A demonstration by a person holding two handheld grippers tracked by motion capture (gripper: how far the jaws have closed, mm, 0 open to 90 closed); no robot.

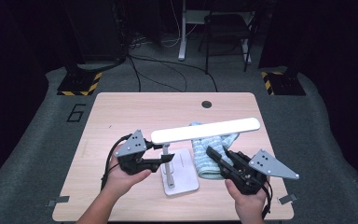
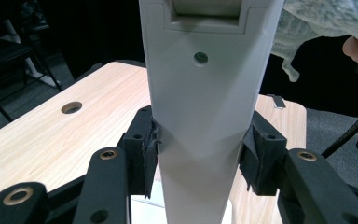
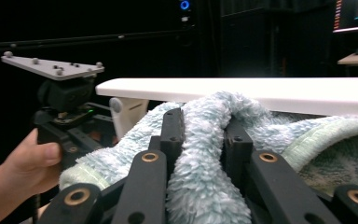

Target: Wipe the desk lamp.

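1. High view: one white desk lamp (image 1: pixel 179 158) stands on the wooden table (image 1: pixel 121 112), its flat base near the front edge and its long lit bar head reaching right over one pale blue towel (image 1: pixel 209 156). The left gripper (image 1: pixel 161 161) meets the lamp's upright stem from the left; the right gripper (image 1: pixel 213 154) lies on the towel just right of the base.
2. Left gripper view: the white lamp stem (image 2: pixel 200 116) fills the gap between the two black jaws, whose pads (image 2: pixel 147 154) press both sides, clamped on it.
3. Right gripper view: a fold of the fluffy towel (image 3: pixel 205 154) is pinched between the jaws, closed tight on it, under the white bar (image 3: pixel 261 91). The person's hand (image 3: pixel 25 161) with the other gripper is farther left.
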